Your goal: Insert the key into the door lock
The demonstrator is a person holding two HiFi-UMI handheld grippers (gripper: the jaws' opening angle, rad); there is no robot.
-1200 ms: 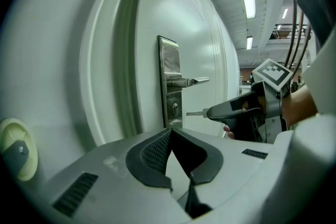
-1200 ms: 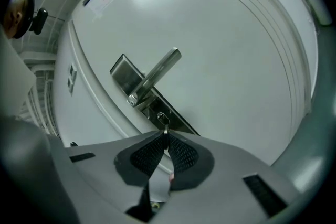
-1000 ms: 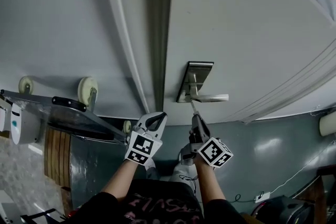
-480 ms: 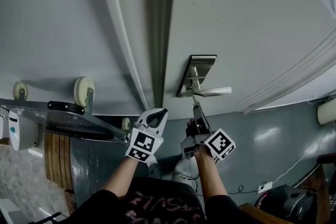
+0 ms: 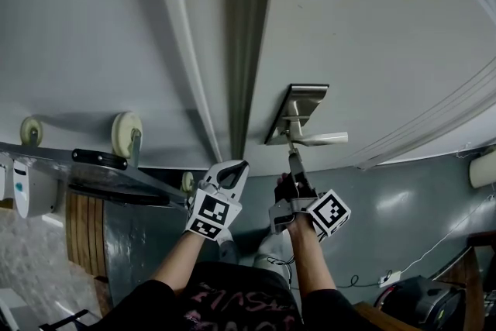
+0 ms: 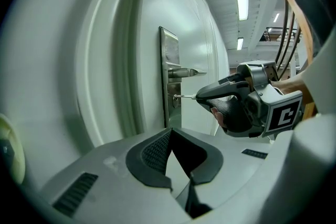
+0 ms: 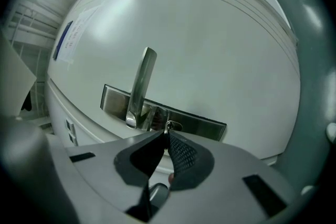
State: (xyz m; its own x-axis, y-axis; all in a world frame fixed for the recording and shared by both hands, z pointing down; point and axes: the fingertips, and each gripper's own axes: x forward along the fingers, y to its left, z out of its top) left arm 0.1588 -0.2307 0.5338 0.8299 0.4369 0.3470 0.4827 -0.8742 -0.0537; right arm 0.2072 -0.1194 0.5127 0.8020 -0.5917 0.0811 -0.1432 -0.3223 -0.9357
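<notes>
White door (image 5: 372, 50), key (image 6: 185, 96) tip at lock (image 6: 175, 98)

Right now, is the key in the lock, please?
Barely: the key, held by the right gripper, has its tip at the lock, shaft showing.

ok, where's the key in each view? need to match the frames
Head view: key at centre, a thin shaft between the right gripper and the lock plate.
Left gripper view: key at centre, horizontal, its tip at the lock plate.
Right gripper view: key just below centre, pinched at the jaw tips.
Shared landmark: the door handle lever, close beside the key in all three.
</notes>
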